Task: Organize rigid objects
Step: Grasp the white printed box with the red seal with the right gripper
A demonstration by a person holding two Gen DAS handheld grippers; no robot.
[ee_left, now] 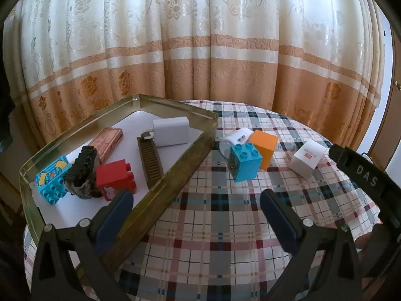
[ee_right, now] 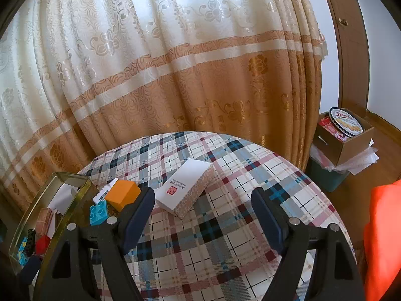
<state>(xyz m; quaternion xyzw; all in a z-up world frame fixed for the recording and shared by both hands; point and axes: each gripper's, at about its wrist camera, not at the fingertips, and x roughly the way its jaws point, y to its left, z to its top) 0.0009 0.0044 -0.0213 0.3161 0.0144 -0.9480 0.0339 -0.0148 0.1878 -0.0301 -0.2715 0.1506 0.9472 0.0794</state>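
White and flat, the small box (ee_right: 184, 186) lies on the checked tablecloth (ee_right: 225, 250) just ahead of the right gripper (ee_right: 203, 210), a little toward its left finger. Its long side runs away from the gripper and leans to the right, so the two fingers stand on either side of the box's narrow width. The right gripper's fingers are wide apart and hold nothing.

The left gripper (ee_left: 196, 212) also has its fingers wide apart and holds nothing. Its left finger (ee_left: 117, 210) hangs over the near edge of the clear tray (ee_left: 175, 175). From this gripper the white box (ee_left: 307, 160) is far off to the right, with the blue brick (ee_left: 244, 161), the orange block (ee_left: 264, 149) and a small white labelled thing (ee_left: 238, 136) straight ahead in between.

So the right hand is nearer to the white box, I think. It would only need to go forward and down, with a small turn to line up with the long side. The tray lies to the left of both grippers, and it already holds a red brick (ee_left: 115, 175), a white charger (ee_left: 171, 131) and other things.
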